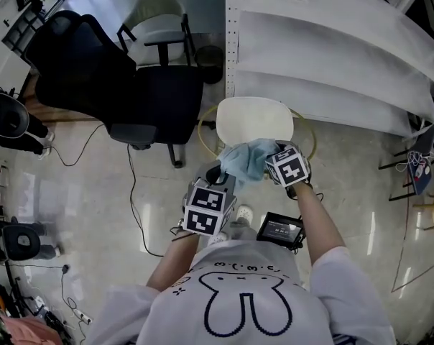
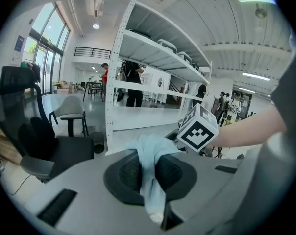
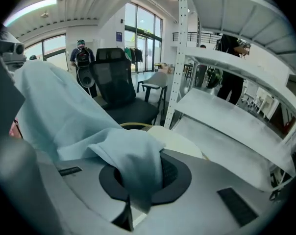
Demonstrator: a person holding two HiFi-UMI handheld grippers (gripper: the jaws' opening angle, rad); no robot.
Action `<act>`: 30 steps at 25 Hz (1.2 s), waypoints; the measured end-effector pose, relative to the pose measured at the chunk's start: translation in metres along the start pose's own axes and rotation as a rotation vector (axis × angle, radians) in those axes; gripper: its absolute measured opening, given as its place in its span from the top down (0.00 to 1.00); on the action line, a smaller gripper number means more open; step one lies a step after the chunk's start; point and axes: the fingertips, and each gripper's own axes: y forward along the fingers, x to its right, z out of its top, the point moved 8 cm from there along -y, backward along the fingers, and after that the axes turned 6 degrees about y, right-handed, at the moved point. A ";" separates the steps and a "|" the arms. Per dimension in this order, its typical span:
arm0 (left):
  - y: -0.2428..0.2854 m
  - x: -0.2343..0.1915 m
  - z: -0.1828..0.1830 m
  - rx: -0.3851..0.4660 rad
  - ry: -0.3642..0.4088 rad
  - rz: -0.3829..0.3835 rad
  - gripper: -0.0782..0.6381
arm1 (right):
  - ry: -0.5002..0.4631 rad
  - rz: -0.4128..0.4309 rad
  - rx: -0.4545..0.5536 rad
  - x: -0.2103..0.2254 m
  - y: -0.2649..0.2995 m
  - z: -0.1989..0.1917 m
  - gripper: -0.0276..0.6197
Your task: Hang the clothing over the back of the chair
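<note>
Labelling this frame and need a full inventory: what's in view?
clothing: 1, light blue, held between both grippers above the cream chair
cream chair: 1, cream-white, just beyond the clothing
office chair: 1, black, upper left
armchair: 1, pale grey with black arms, beyond the office chair
shelving rack: 1, white, upper right
cable: 1, black, on the floor by the office chair
left gripper: 1, grey, shut on the clothing
right gripper: 1, grey, shut on the clothing

Bunched light-blue clothing [image 1: 247, 159] hangs above white chair [image 1: 254, 121].
</note>
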 end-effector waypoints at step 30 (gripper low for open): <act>0.021 0.015 -0.029 -0.104 0.032 -0.109 0.84 | 0.127 -0.113 -0.190 0.030 -0.027 -0.084 0.68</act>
